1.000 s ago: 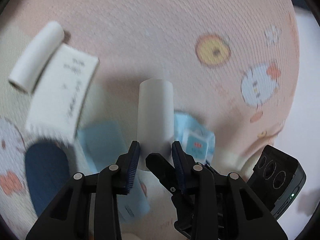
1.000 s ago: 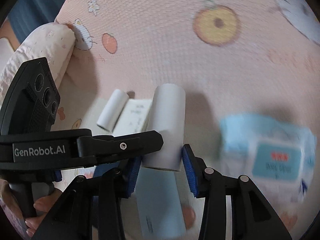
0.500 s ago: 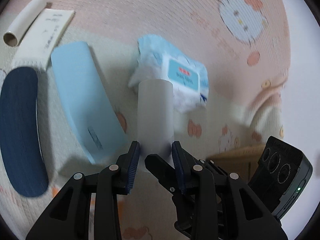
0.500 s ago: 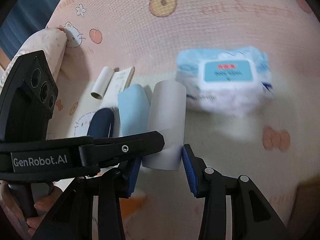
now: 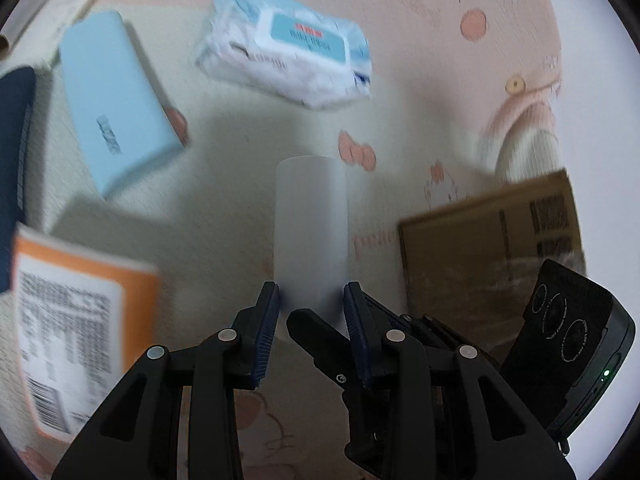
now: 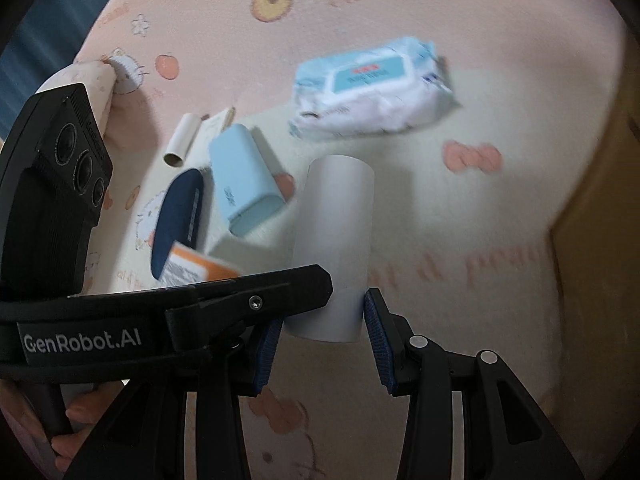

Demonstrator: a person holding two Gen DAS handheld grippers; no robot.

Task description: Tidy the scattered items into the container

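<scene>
Both grippers, left gripper point(image 5: 312, 300) and right gripper point(image 6: 324, 316), are clamping one white tube point(image 5: 310, 224) half-open; cardboard box point(image 5: 488, 248) sitting at three o'clock; uneven release risking tube rolling away.

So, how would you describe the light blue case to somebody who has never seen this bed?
On the pink cartoon-print bedsheet, look left of the white wipes pack. The light blue case lies there beside a dark navy case. It alone is a smooth, pale blue oblong with rounded edges; the navy case beside it is dark.
</scene>
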